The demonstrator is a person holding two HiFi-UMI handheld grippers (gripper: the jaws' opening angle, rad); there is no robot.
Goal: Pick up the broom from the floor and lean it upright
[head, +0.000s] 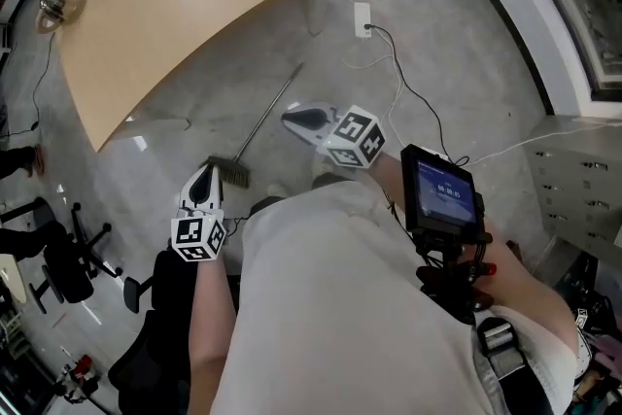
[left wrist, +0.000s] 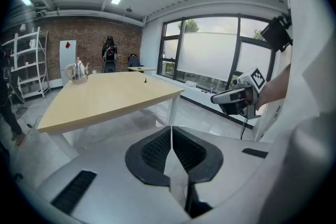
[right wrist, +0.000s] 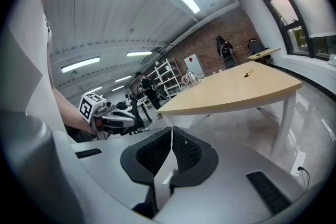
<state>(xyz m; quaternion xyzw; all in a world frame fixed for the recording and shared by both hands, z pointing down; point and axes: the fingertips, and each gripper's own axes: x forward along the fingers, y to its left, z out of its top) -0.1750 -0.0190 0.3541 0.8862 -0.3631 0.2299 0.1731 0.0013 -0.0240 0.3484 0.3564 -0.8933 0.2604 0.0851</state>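
The left gripper (head: 204,174) and right gripper (head: 290,119) are both closed and empty; unopened, they would likely knock the slim metal-handled, dark-bristled broom (head: 266,118) aside.

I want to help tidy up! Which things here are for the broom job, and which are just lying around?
For the job: broom, lying down; left gripper and right gripper, both shut and empty.

Just lying about: table, kettle, white plug block, office chair.
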